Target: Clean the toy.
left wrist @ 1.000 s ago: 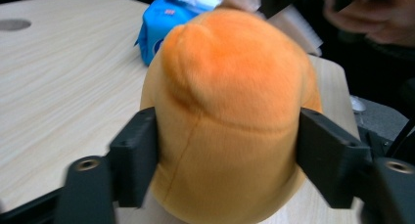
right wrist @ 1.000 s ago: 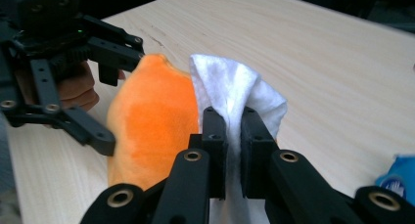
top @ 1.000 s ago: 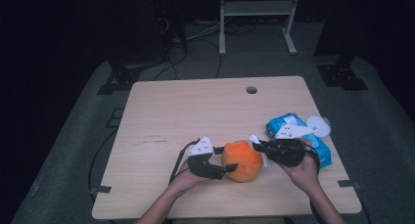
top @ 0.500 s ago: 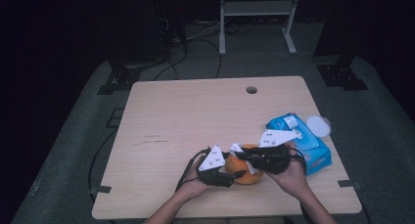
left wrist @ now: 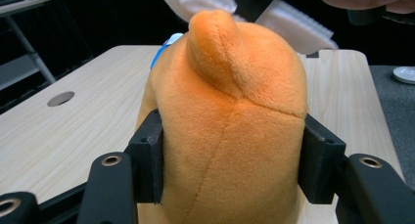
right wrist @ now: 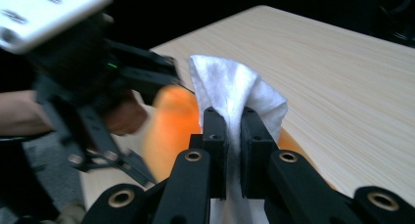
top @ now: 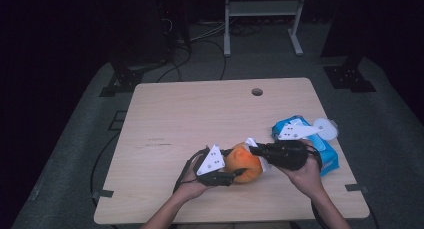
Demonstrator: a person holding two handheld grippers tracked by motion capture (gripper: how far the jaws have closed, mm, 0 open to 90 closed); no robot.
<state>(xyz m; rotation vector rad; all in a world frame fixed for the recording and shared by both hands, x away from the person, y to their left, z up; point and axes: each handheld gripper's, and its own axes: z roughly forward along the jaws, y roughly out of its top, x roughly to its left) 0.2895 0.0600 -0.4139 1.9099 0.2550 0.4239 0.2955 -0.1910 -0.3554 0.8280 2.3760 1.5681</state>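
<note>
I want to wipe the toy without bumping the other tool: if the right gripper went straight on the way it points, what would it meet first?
Most likely the orange plush toy: the right gripper, shut on a white wipe, points straight at it, with the left gripper clamping the toy just beyond. Depth is hard to judge.

An orange plush toy stands near the table's front edge, a white wipe against it.

Your two forearms come in from the bottom edge of the high view and meet just below frame centre. Your left gripper has just been closing, and its jaws now press both sides of the orange plush toy. Your right gripper pinches a white wipe, jaws nearly together.
</note>
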